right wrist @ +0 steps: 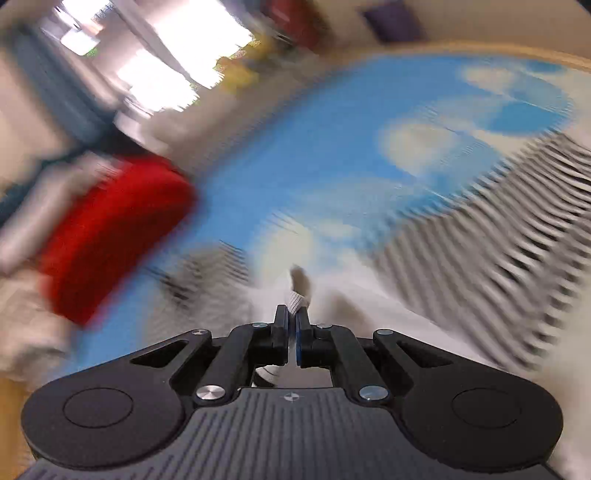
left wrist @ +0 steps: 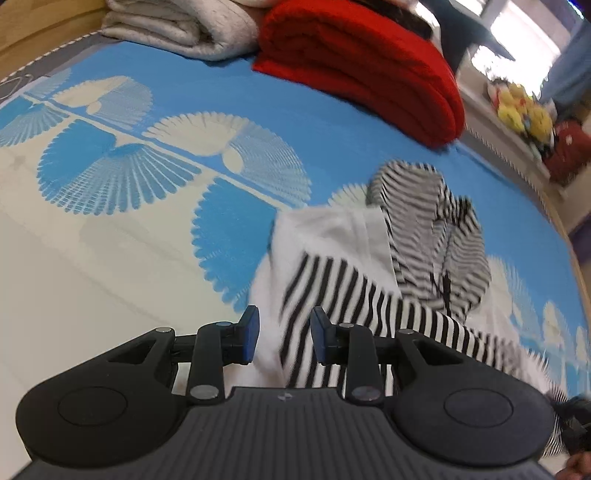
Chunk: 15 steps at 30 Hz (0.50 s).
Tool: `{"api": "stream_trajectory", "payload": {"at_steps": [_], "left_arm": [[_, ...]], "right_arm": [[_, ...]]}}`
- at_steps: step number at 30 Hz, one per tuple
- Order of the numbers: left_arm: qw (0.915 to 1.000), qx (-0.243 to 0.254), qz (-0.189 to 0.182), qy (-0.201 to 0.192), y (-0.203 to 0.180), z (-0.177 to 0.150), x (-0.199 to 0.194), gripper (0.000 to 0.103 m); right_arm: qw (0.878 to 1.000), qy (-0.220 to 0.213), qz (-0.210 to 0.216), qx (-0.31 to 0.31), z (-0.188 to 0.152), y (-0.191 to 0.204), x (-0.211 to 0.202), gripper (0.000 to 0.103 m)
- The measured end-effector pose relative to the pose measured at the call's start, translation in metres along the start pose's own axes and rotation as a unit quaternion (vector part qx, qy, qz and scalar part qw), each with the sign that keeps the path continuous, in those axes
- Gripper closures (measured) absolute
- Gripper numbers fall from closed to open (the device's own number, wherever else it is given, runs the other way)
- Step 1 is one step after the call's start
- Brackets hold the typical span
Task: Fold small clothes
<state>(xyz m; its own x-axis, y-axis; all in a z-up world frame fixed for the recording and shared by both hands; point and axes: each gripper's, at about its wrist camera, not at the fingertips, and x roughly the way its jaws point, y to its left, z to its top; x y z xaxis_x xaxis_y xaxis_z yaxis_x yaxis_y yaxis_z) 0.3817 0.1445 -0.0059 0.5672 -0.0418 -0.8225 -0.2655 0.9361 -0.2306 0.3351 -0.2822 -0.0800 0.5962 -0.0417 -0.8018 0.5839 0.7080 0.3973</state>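
Note:
A small black-and-white striped hooded garment [left wrist: 369, 258] with white panels lies crumpled on the blue and cream patterned bedsheet [left wrist: 184, 92]. In the left wrist view my left gripper [left wrist: 284, 317] hovers over its near left part with the blue pads apart and nothing pressed between them. In the blurred right wrist view my right gripper [right wrist: 291, 314] is shut on a bit of the garment's white ribbed edge [right wrist: 298, 297], which sticks out past the pads. The striped cloth [right wrist: 498, 240] spreads to the right of it.
A folded red blanket [left wrist: 362, 62] and a folded whitish blanket [left wrist: 184, 26] lie at the far side of the bed; the red blanket [right wrist: 114, 229] shows left in the right view. Plush toys [left wrist: 521, 110] sit on a ledge beyond the bed's edge.

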Motion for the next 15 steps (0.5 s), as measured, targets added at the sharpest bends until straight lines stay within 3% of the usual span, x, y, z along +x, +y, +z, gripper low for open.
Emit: {"api": "stream_trajectory", "payload": {"at_steps": [1,3,5,7,9,10,12,15], "left_arm": [[0.9999,0.009,0.001,0.007,-0.004,-0.003,0.003,0.071],[0.9993,0.028,-0.002,0.026,-0.013,-0.01,0.01,0.071],[0.9979,0.041,-0.015,0.047,-0.019,-0.019,0.018,0.071],[0.9959,0.047,-0.03,0.072,-0.02,-0.029,0.027,0.071],[0.993,0.044,-0.032,0.105,-0.016,-0.04,0.04,0.071],[0.9905,0.05,-0.02,0.127,-0.014,-0.045,0.048,0.071],[0.9848,0.072,0.011,0.158,-0.011,-0.055,0.061,0.071],[0.9861,0.092,0.023,0.136,-0.019,-0.053,0.051,0.071]], "right_arm": [[0.998,0.029,-0.047,0.017,-0.003,-0.014,0.011,0.098],[0.995,0.021,-0.086,0.036,-0.003,-0.028,0.013,0.095],[0.998,-0.008,-0.054,0.015,0.002,-0.022,0.006,0.095],[1.0,-0.019,0.019,-0.011,0.006,-0.01,0.004,0.091],[0.996,0.035,0.076,-0.026,0.008,-0.004,0.02,0.075],[0.994,0.07,0.078,-0.032,0.008,-0.006,0.03,0.068],[0.988,0.142,0.026,-0.055,0.003,-0.011,0.056,0.067],[0.991,0.127,0.031,-0.041,0.007,-0.017,0.05,0.069]]}}
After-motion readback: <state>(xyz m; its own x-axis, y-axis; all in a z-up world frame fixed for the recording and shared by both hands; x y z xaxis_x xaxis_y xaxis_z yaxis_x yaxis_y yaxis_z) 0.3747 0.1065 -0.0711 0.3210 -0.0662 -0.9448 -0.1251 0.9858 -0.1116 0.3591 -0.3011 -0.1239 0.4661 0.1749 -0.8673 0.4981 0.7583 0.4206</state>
